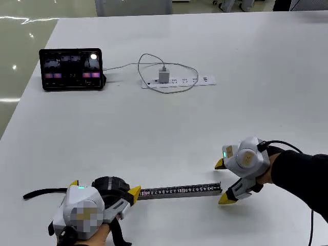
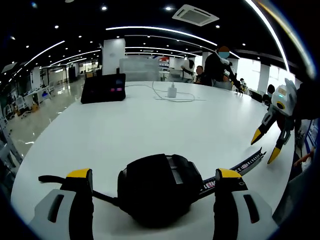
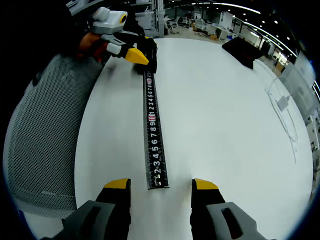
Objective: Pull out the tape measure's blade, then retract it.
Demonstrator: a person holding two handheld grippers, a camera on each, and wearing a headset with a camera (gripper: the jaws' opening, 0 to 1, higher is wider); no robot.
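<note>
The black tape measure case rests on the white table at the near left. My left gripper stands open around the case, with a gap at each jaw. The blade lies pulled out flat to the right. Its end hook lies between the yellow tips of my right gripper, which is open and not touching it. In the head view the right gripper sits at the blade's far end. The blade runs back to the left gripper.
A dark tablet stands at the far left. A white power strip with a charger and looped cable lies beyond the middle. The case's black strap trails left. A grey mesh chair is at the table's edge. People stand beyond the table.
</note>
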